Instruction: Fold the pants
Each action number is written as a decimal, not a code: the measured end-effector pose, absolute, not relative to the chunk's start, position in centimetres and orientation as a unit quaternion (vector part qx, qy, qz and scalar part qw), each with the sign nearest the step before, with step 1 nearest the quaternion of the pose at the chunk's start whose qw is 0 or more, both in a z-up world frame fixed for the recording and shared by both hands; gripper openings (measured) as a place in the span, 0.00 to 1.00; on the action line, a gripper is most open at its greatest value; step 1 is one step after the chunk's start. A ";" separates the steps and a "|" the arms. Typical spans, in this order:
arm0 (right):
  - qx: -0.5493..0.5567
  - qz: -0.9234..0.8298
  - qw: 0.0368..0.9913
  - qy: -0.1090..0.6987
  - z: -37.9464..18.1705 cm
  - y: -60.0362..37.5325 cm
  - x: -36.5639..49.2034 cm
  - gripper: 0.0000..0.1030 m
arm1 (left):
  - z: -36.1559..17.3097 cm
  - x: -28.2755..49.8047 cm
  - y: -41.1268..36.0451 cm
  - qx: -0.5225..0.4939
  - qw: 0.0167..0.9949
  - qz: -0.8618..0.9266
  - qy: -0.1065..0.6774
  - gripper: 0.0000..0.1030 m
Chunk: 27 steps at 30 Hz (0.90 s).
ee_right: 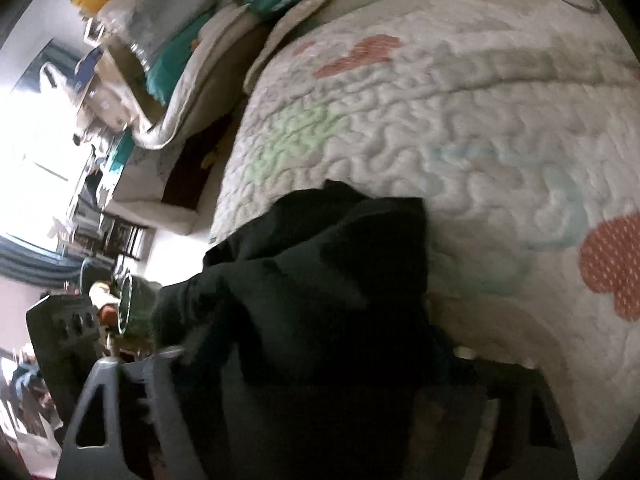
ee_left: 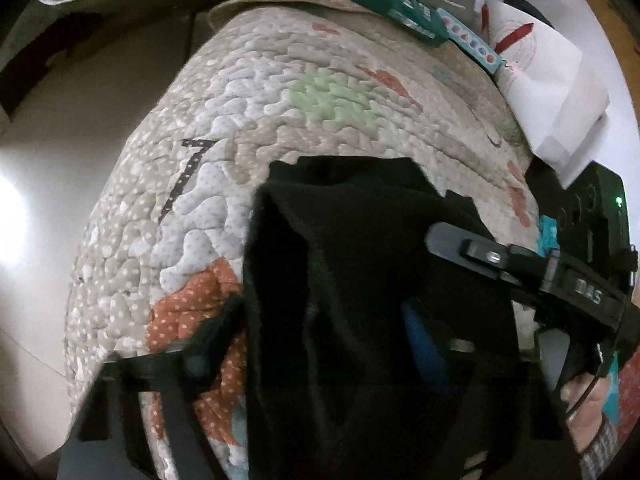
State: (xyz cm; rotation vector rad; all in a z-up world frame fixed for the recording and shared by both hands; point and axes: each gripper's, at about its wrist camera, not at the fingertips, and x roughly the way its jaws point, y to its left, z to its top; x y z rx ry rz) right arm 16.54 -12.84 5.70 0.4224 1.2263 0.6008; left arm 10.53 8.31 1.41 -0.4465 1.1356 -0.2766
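Note:
The black pants (ee_left: 360,240) lie bunched on the quilted bedspread (ee_left: 248,100) and rise up between the fingers of both grippers. In the left wrist view, my left gripper (ee_left: 328,312) has the cloth filling its jaws, with the left finger (ee_left: 208,340) against the fabric's edge and the right one mostly covered. My right gripper (ee_left: 448,240) comes in from the right with one finger lying on top of the pants. In the right wrist view, the pants (ee_right: 320,280) drape over my right gripper (ee_right: 320,352) and hide its right finger.
The bed's left edge drops to a pale floor (ee_left: 60,160). A green box (ee_left: 372,0) and white paper (ee_left: 552,80) lie at the far end of the bed. Piled bedding and packs (ee_right: 168,40) sit beyond the bed in the right wrist view.

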 end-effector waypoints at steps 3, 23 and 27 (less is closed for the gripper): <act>0.186 0.296 0.753 0.557 7.3 -12.6 16.6 0.36 | 2.4 10.5 8.0 -0.202 0.809 -0.134 0.535 0.44; 0.163 0.204 0.804 0.534 8.1 -13.7 26.6 0.54 | 2.9 24.7 7.1 -0.169 0.820 -0.115 0.535 0.57; 0.156 0.210 0.813 0.521 8.5 -15.5 24.2 0.65 | 2.1 24.6 9.4 -0.246 0.799 -0.149 0.528 0.58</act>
